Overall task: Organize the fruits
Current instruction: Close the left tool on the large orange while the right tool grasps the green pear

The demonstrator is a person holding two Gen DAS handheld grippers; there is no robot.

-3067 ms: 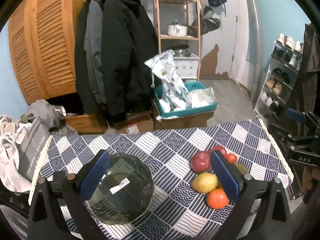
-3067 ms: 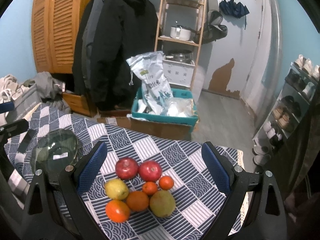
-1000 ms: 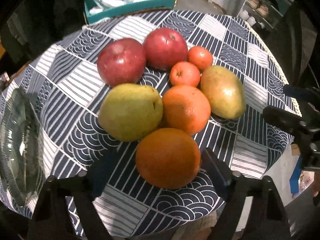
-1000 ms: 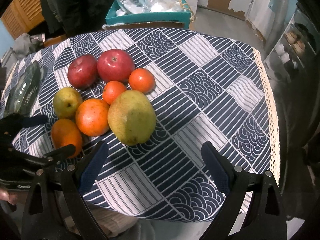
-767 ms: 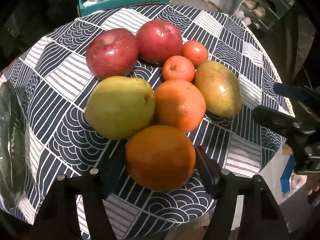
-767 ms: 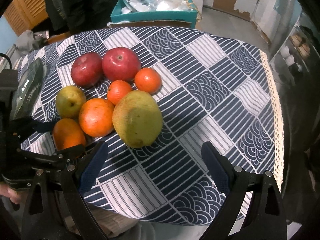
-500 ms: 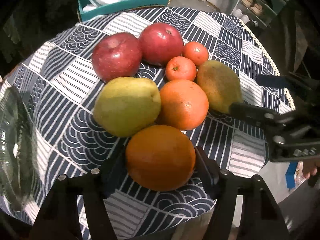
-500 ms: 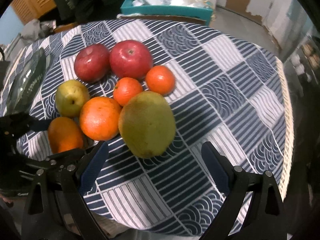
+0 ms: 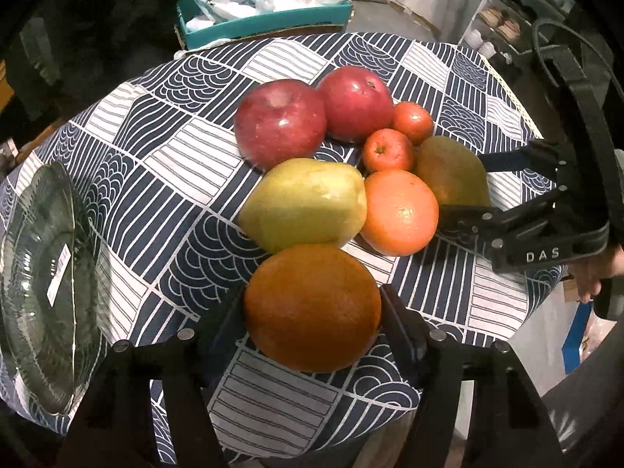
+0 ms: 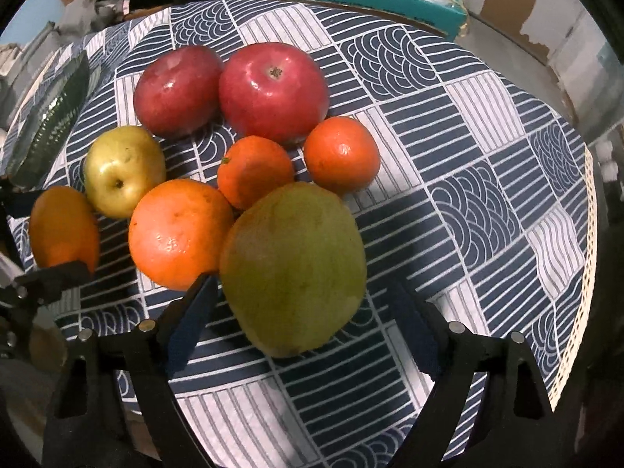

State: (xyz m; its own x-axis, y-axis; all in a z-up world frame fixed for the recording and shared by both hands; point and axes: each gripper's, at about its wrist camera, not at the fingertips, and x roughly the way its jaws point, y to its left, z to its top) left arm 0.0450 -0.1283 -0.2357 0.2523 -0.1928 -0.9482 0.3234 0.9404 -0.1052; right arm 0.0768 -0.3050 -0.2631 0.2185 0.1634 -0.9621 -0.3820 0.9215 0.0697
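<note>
My left gripper (image 9: pixel 312 312) is shut on a large orange (image 9: pixel 312 306) at the near edge of the fruit pile; this orange also shows in the right wrist view (image 10: pixel 64 228). My right gripper (image 10: pixel 304 308) is open, its jaws on either side of a green mango (image 10: pixel 294 267) without clear contact; the mango also shows in the left wrist view (image 9: pixel 452 173). Behind lie another orange (image 10: pixel 179 234), a yellow-green pear (image 9: pixel 304 204), two red apples (image 9: pixel 280 123) (image 10: pixel 273 87) and two tangerines (image 10: pixel 255 171) (image 10: pixel 341 154).
A glass bowl (image 9: pixel 35 273) with a sticker sits at the table's left. The round table has a navy and white patterned cloth (image 10: pixel 448 202) with a lace edge at the right. A teal box (image 9: pixel 265 19) of bags stands on the floor beyond.
My left gripper has closed onto the large orange. My right gripper has come down and forward until its jaws straddle the mango.
</note>
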